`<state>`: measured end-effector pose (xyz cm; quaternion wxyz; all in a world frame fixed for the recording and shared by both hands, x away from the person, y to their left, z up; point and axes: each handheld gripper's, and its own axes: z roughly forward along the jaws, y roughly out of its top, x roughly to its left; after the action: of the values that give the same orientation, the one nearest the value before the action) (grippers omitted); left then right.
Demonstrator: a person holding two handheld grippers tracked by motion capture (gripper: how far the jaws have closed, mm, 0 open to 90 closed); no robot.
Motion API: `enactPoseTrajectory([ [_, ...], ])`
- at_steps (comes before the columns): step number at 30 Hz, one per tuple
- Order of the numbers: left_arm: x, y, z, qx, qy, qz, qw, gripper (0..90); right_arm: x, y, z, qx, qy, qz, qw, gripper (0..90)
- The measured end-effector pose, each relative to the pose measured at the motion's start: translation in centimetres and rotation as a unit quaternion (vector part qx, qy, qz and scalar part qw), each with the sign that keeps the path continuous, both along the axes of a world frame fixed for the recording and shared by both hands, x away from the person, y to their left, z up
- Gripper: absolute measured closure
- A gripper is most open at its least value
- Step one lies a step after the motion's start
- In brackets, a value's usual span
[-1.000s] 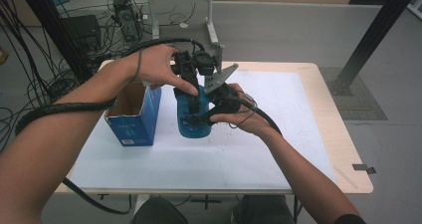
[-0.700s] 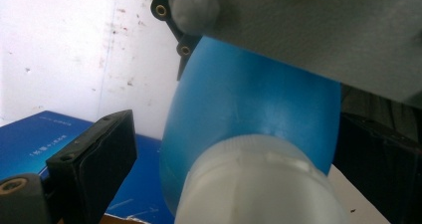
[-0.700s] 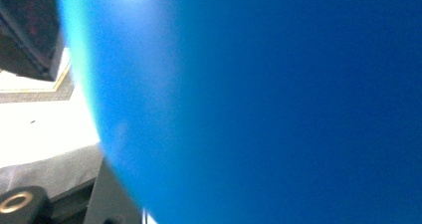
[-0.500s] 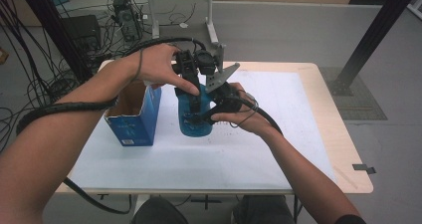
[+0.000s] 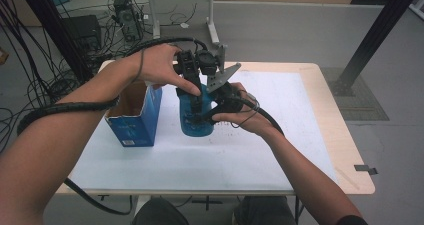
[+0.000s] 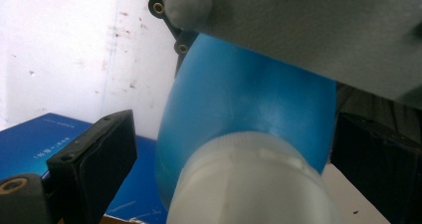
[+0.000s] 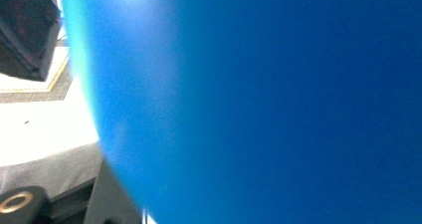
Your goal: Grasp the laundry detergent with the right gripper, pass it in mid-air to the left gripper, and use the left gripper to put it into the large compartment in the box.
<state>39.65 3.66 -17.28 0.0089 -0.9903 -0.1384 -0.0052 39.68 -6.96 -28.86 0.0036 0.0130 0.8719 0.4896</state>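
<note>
While right gripper (image 5: 202,116) clamps bottle (image 5: 192,116) body, left gripper (image 6: 224,154) jaws open around cap (image 6: 249,184); smooth plastic, likely slippery.

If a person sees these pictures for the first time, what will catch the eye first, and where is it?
First comes the blue bottle standing near the middle of the white table, with the left gripper reaching down over its white cap, one jaw on each side. The right gripper presses in from the bottle's right side. To the left of the bottle stands an open blue carton.
</note>
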Motion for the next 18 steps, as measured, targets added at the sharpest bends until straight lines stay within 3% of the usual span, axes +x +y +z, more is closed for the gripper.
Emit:
enactPoseTrajectory([
  [18, -0.01, -0.28, 0.31, 0.0, -0.004, -0.003, 1.0, 5.3, -0.1, -0.36, 0.25, 0.001, -0.004, -0.004, 1.0, 43.6],
])
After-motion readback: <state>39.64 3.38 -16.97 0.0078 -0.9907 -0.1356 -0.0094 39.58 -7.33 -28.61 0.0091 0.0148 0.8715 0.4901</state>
